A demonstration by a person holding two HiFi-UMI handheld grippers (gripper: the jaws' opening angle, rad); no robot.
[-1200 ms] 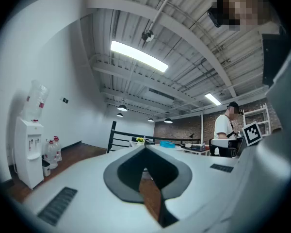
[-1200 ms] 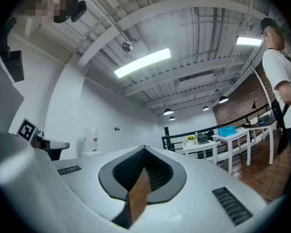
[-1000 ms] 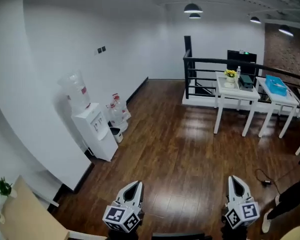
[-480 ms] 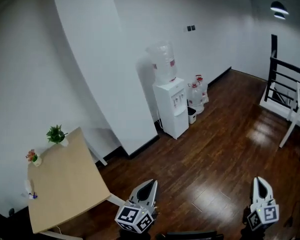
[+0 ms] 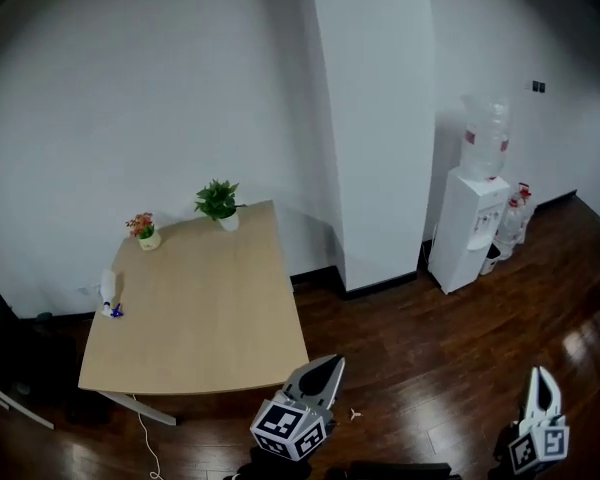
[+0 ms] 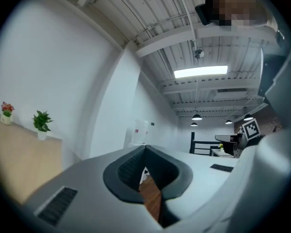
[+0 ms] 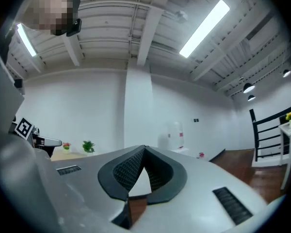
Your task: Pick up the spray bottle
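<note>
- You are holding the left gripper (image 5: pixel 326 368) low at the bottom of the head view, over the dark wooden floor (image 5: pixel 430 338), just off the near right corner of the table (image 5: pixel 210 313).
- Its jaws are pressing together at the tips in the left gripper view, with nothing between them.
- You are holding the right gripper (image 5: pixel 542 380) well off to the right, also over the floor, nowhere near the table.
- Its jaws are likewise meeting tip to tip in the right gripper view, pinching nothing.
- The spray bottle (image 5: pixel 108 288) is standing upright near the table's left edge, well apart from both grippers; it is showing too small for detail.
- A green potted plant (image 5: pixel 218 203) and a small pot of pink flowers (image 5: pixel 143 231) are sitting along the table's far edge, by the white wall.
- A white water dispenser (image 5: pixel 468 230) is standing to the right of a white pillar (image 5: pixel 375 118), with spare water jugs (image 5: pixel 514 218) just beside it on the floor.
</note>
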